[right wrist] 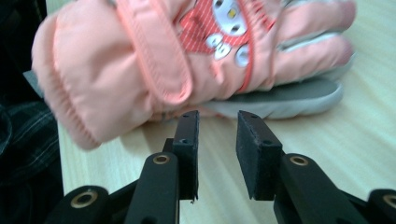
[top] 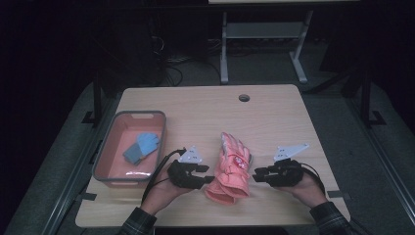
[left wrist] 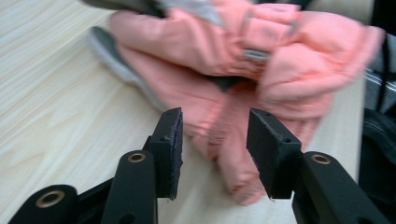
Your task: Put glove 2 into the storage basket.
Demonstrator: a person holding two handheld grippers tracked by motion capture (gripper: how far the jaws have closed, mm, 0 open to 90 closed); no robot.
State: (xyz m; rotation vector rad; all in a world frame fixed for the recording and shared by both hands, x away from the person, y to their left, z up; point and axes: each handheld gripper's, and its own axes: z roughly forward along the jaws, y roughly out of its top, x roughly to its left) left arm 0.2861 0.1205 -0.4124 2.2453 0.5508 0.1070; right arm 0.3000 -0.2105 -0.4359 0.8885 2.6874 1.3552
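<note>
Where claws flank: bin [top: 105, 164], blue gloves [top: 142, 147].

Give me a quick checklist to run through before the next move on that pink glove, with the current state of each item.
1. Pink glove lying flat on the table, between the two grippers: ok.
2. Left gripper free of the glove, jaws apart with no fabric pinched between them in the left gripper view: ok.
3. Right gripper free too, jaws apart just short of the cuff: ok.
4. Red bin within reach at the left of the table: ok.
5. Room in the bin beside the blue glove already inside: ok, most of the floor looks bare.
6. A second pink glove beneath the first: cannot tell.
</note>
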